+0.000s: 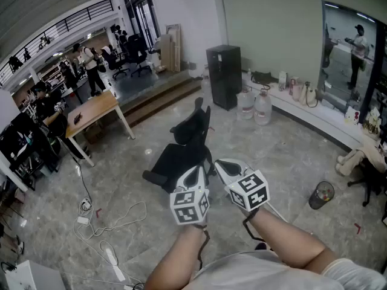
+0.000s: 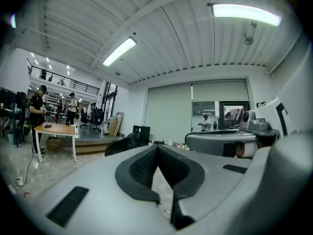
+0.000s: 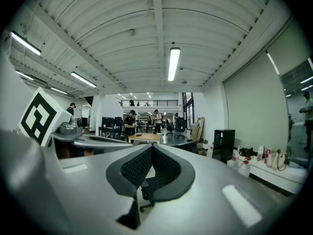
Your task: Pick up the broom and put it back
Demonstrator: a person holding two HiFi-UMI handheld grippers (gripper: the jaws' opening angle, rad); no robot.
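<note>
No broom shows in any view. In the head view my left gripper [image 1: 197, 175] and right gripper [image 1: 224, 165] are held side by side at chest height, level, pointing out over the floor. In the left gripper view the left gripper [image 2: 156, 147] has its dark pads meeting at the tip, shut with nothing held. In the right gripper view the right gripper [image 3: 151, 146] is shut too, with nothing held. Each gripper view shows the other gripper alongside: the right gripper's body [image 2: 230, 142] and the left gripper's marker cube [image 3: 41, 116].
A black office chair [image 1: 181, 150] lies tipped over on the marble floor just ahead. Beyond it stand a black cabinet [image 1: 224, 76] and water jugs [image 1: 254, 106]. A wooden table [image 1: 94, 110] is at left, cables [image 1: 109, 222] lie near left, and a bin [image 1: 321, 195] stands at right. People stand far back.
</note>
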